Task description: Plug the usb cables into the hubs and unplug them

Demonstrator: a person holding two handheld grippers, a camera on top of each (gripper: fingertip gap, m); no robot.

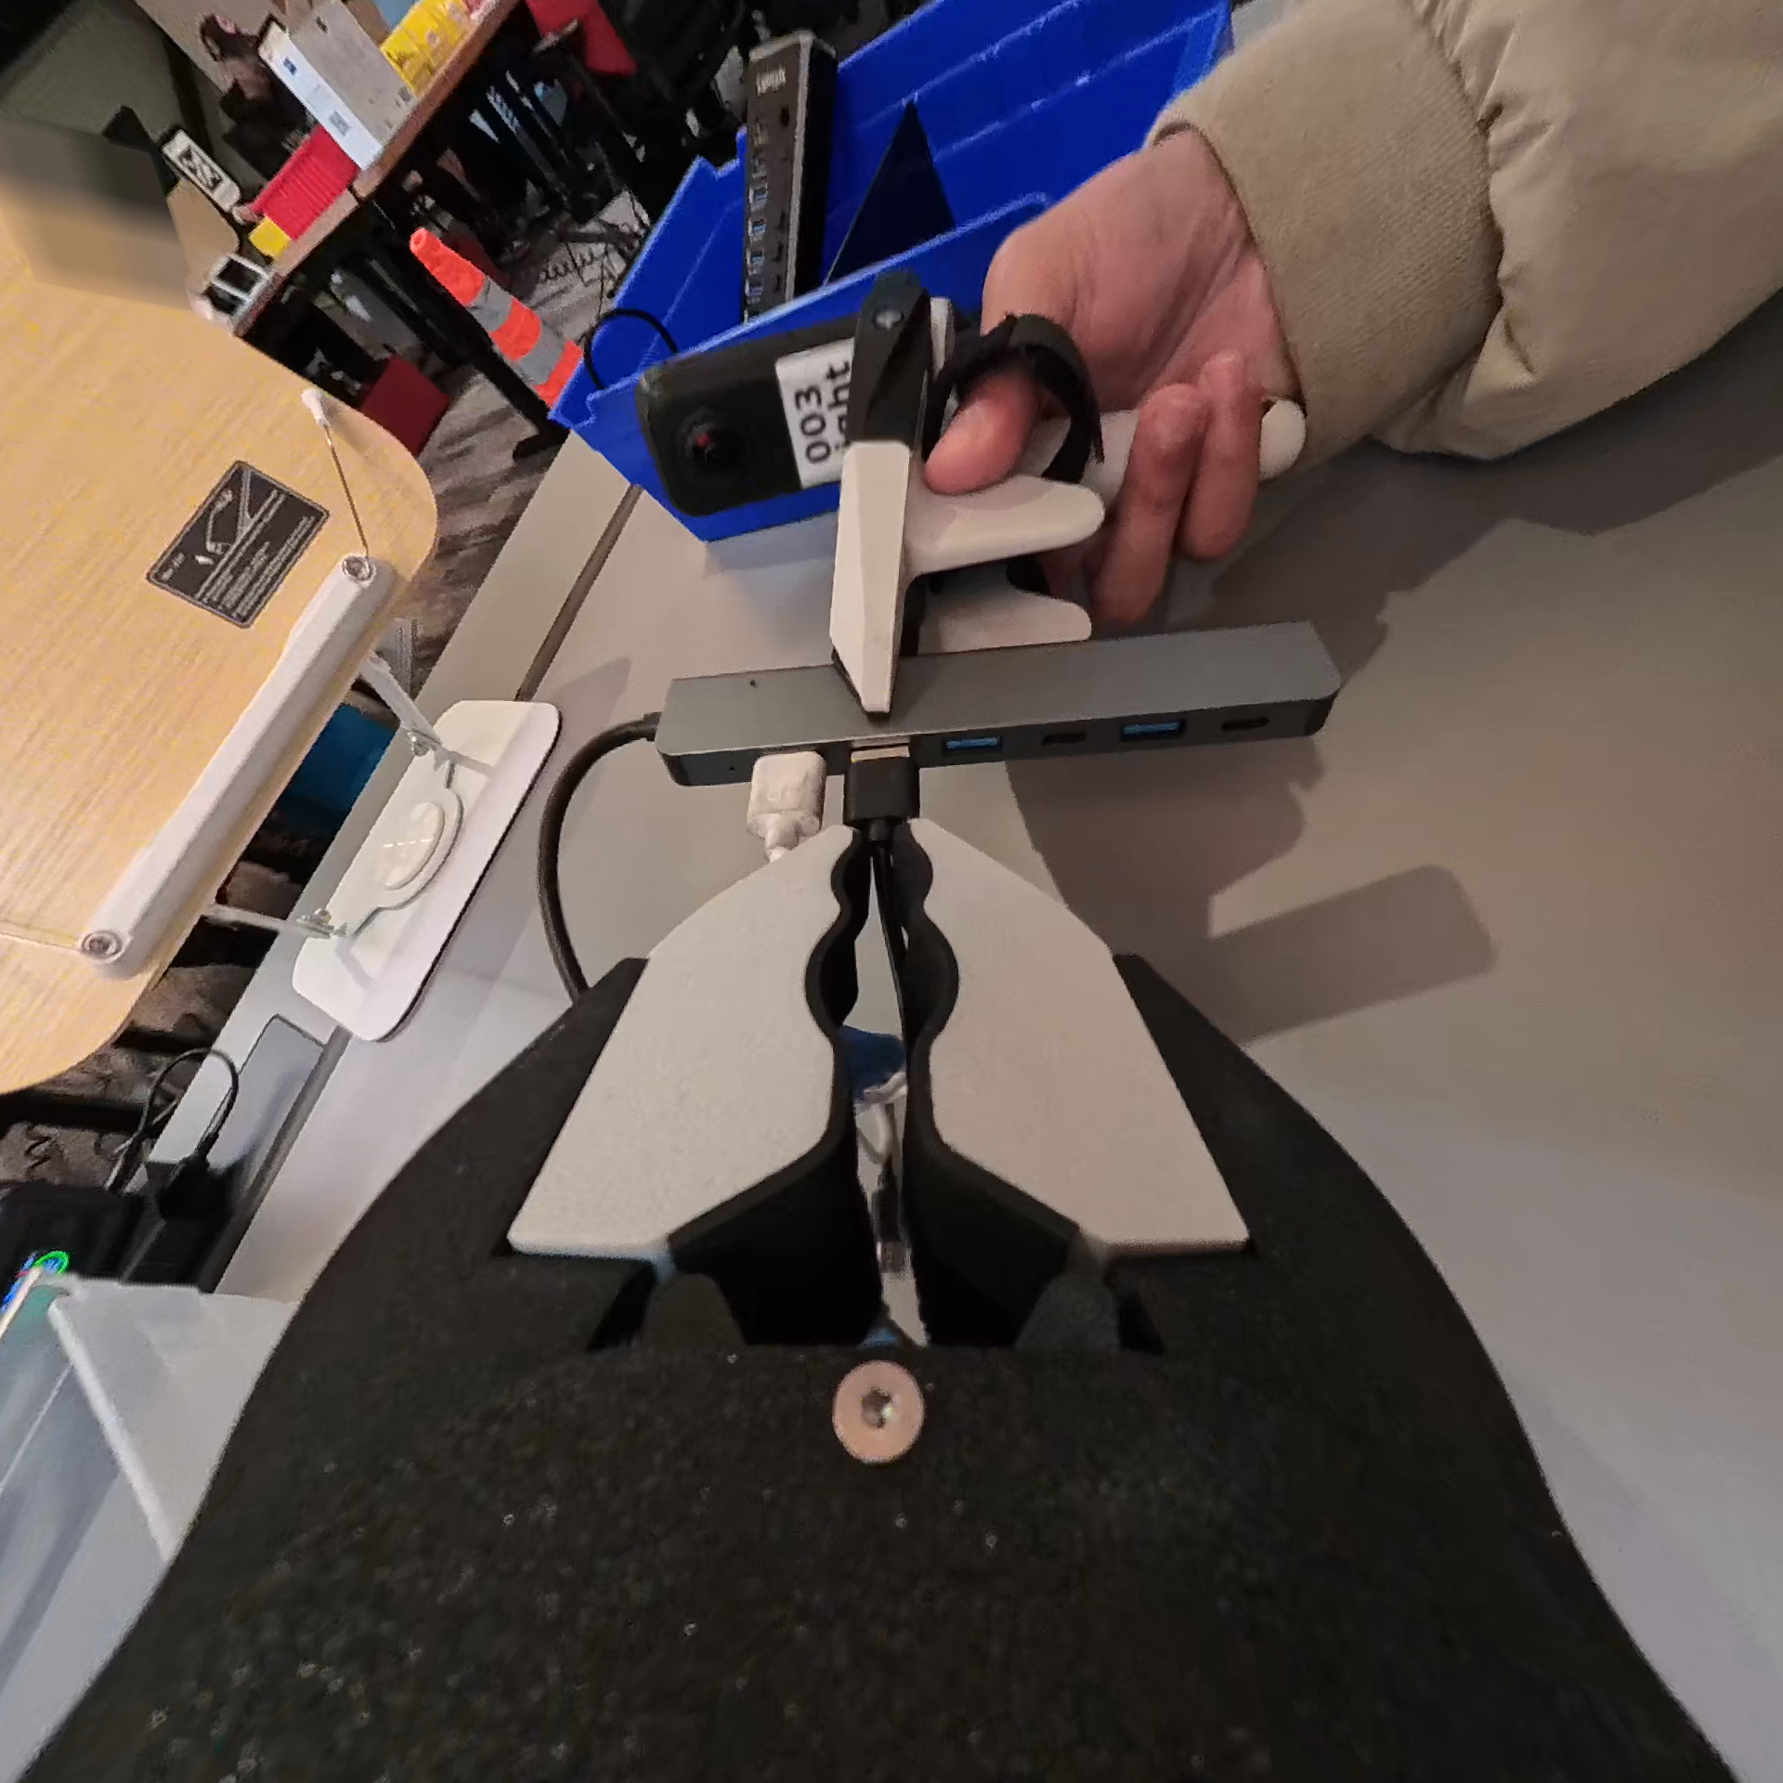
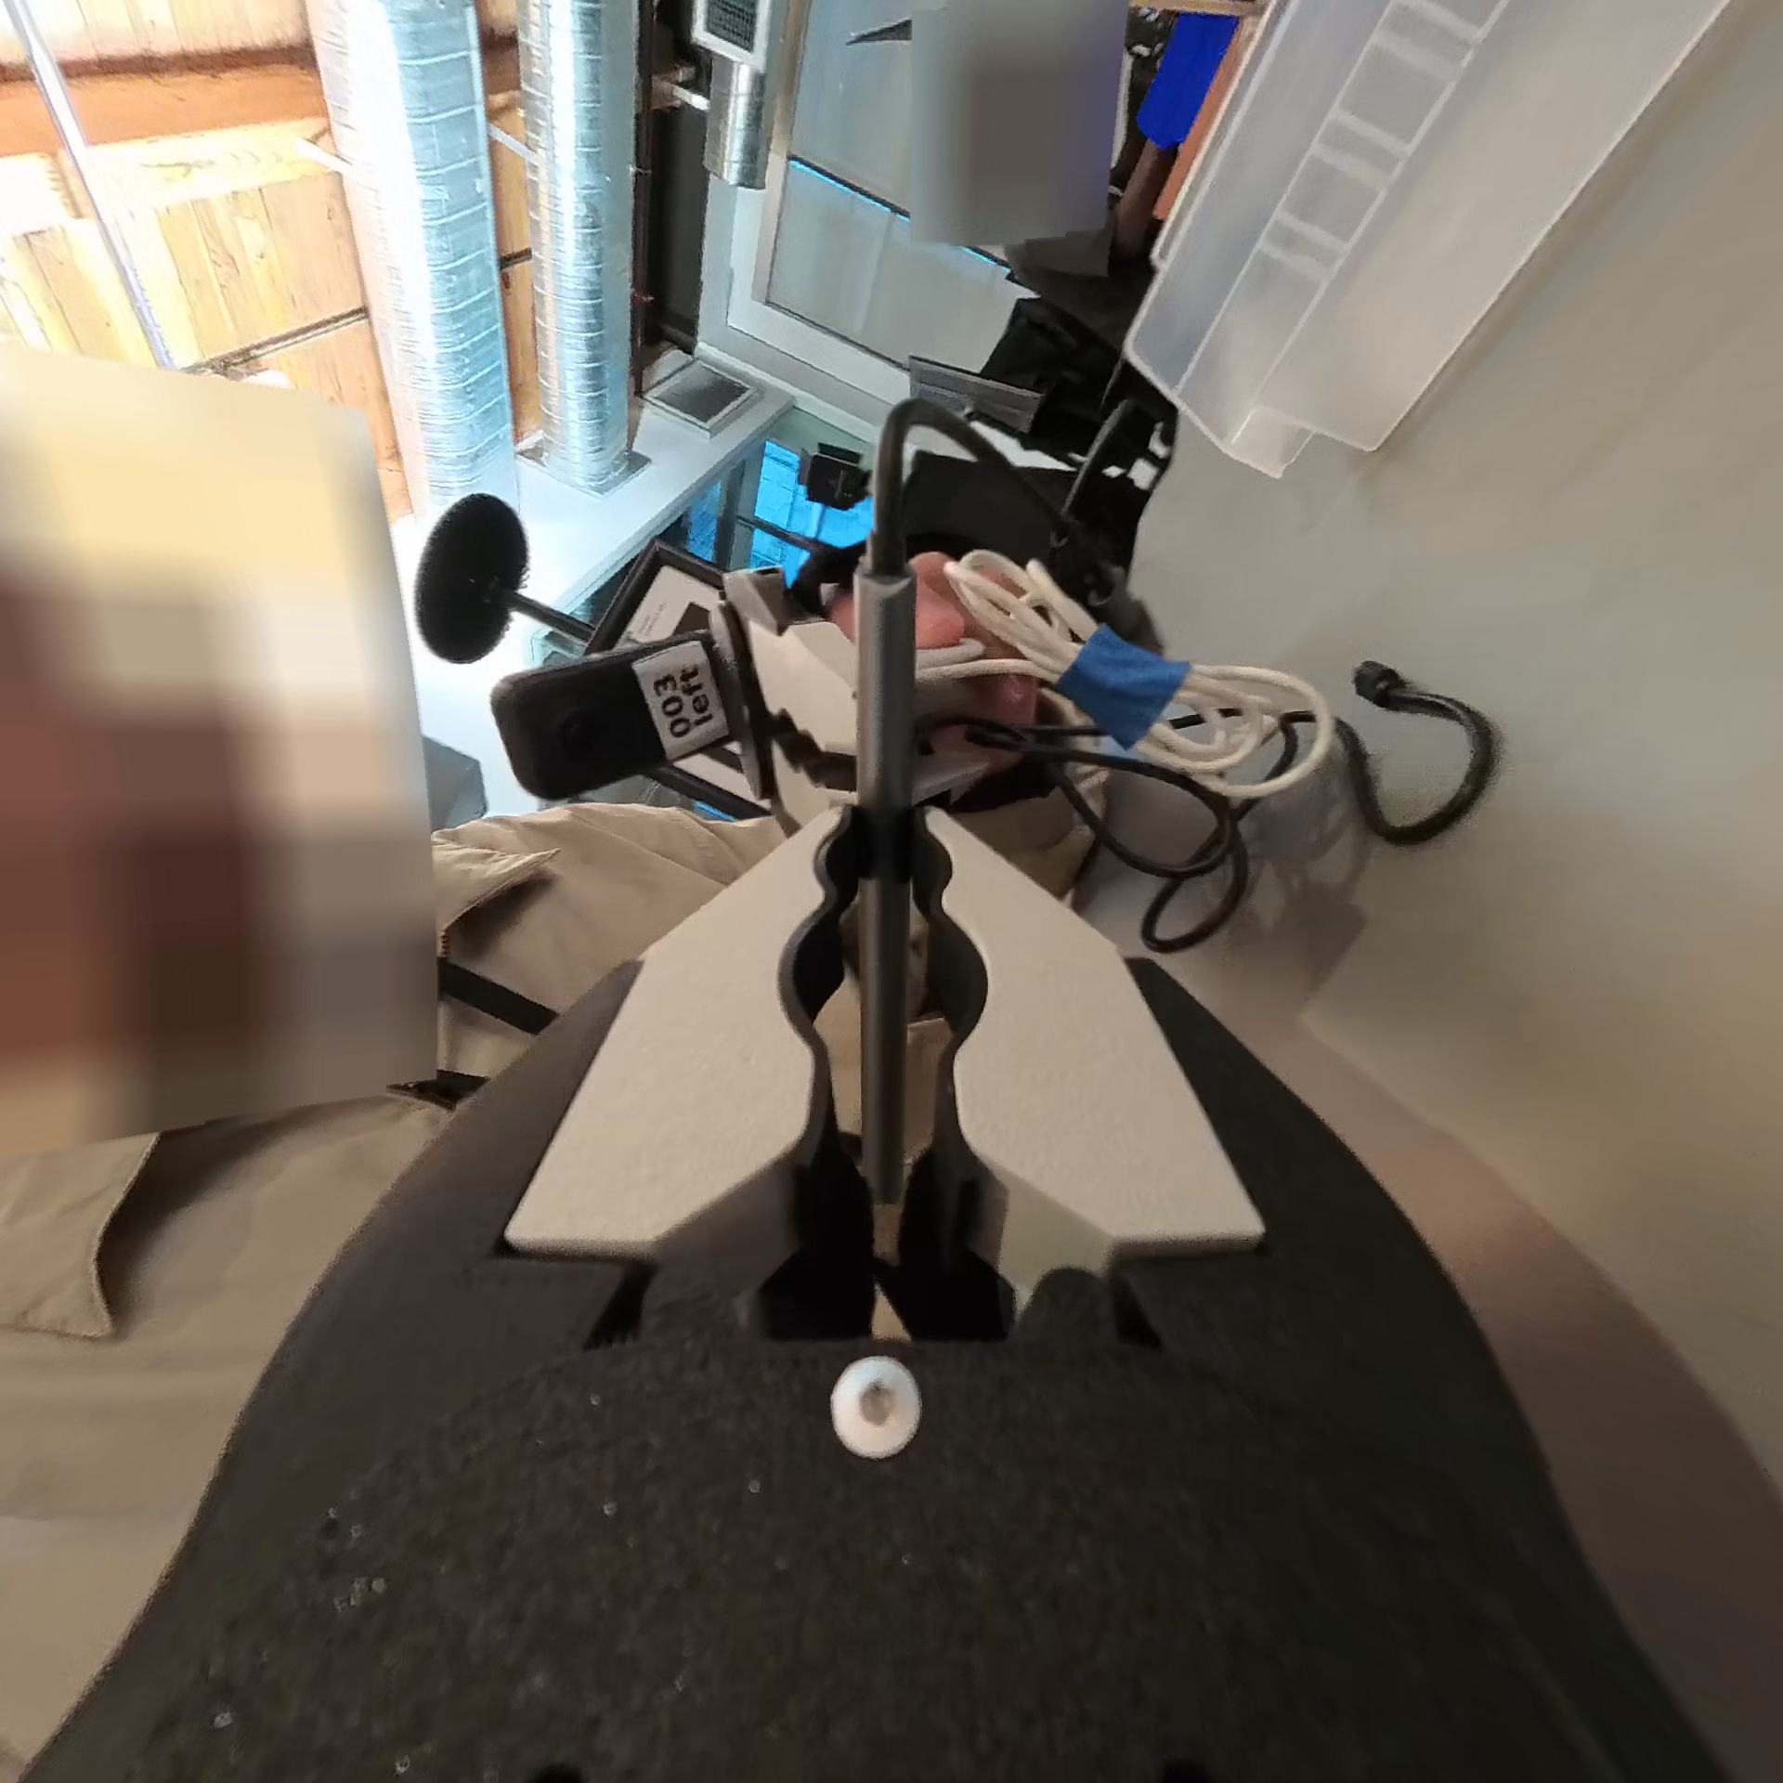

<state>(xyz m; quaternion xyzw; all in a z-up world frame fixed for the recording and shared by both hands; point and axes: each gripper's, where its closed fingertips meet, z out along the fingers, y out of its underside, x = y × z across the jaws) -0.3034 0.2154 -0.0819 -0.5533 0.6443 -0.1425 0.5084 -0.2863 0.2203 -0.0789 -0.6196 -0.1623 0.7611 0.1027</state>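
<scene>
Hand (image 1: 1148, 318) tilts right claw (image 1: 873, 699) down, clamped on grey hub (image 1: 1110, 690); left claw (image 1: 883, 849) clamped on black cable (image 1: 880, 783); blue bin (image 1: 974, 125) holds second hub (image 1: 781, 164)

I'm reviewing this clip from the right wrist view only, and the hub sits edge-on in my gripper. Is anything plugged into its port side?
Observer: Yes. In the left wrist view the hub has a white plug seated near its cabled end.
Operator: What is the left gripper doing?
Observer: The left gripper is shut on a black cable just behind its black plug. The plug sits at the port beside the white one, with some metal shell showing.
Operator: Any free ports?
Observer: Two blue ports and two small oval ports stand empty.
</scene>
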